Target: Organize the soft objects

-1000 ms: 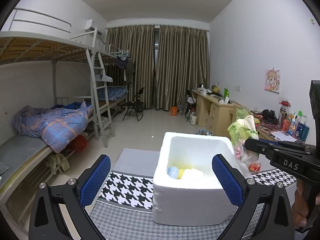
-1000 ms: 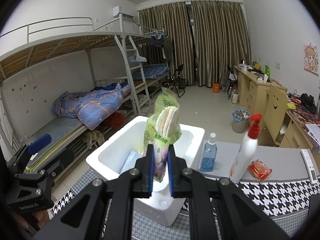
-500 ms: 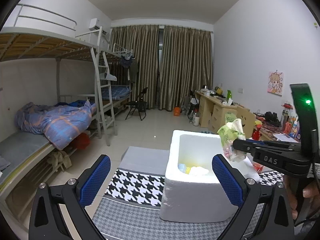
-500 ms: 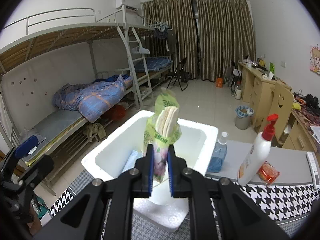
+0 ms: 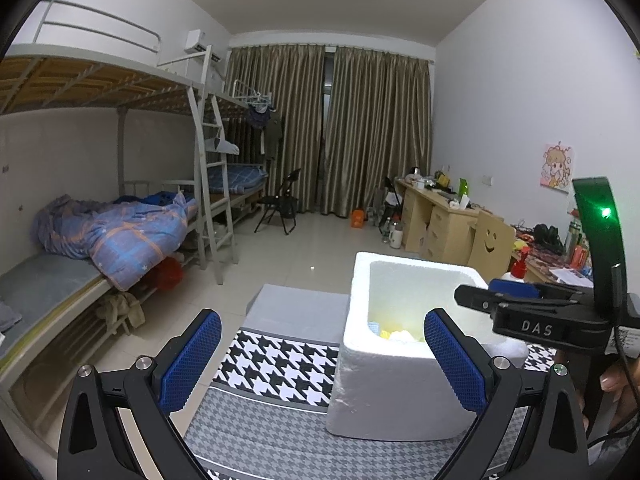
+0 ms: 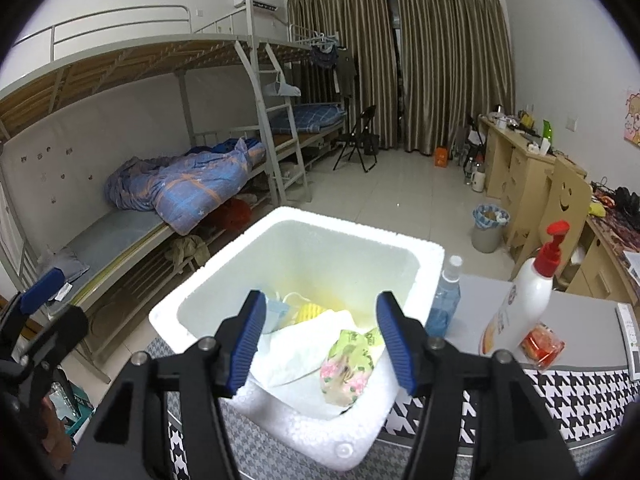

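**Tissue pack dropped into the foam box**

The right gripper (image 6: 322,334) hung over the near rim of the white foam box (image 6: 404,242), tilted down into it, its blue pads spread wide with nothing between them. The left gripper (image 5: 322,354) was held level off to the box's left side, also spread wide and empty — it touched nothing.

Half a second earlier the right gripper had been clamped on the green tissue pack (image 6: 352,364), holding it upright above the box. Now the pack lay on its side inside, near the front wall, resting against a white cloth (image 6: 296,346) — beside the yellow and blue soft items further in. The box stood on the houndstooth-covered bench (image 6: 576,394).
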Tool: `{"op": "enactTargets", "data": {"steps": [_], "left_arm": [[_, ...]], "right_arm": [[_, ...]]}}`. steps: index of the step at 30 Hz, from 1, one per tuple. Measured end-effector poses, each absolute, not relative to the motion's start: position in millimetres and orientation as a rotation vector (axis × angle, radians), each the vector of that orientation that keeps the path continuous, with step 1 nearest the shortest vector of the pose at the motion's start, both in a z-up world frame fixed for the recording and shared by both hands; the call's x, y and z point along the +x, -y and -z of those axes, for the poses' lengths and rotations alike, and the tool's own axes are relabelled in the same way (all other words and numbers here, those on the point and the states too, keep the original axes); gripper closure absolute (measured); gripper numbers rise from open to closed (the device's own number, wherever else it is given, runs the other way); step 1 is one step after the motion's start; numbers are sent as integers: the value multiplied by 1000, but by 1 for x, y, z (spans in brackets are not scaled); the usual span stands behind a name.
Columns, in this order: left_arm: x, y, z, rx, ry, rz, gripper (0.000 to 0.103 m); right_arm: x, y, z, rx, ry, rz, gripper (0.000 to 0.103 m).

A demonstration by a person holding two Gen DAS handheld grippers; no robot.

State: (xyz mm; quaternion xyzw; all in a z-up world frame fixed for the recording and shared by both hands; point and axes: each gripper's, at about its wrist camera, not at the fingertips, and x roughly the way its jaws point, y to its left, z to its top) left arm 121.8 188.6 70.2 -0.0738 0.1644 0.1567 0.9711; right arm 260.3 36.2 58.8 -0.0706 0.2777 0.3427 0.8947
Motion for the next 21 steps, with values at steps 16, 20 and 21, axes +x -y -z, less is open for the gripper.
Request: {"op": "enactTargets", "data": {"steps": [16, 20, 21], "left_arm": [[113, -160, -78, -131, -319, -275, 1], [111, -154, -81, -137, -315, -261, 1], [112, -151, -83, -135, -315, -259, 1]], "right_arm": [[236, -1, -76, -92, -490, -666, 14], [230, 9, -79, -86, -470, -664, 13], [227, 12, -80, -82, -465, -663, 13]]}}
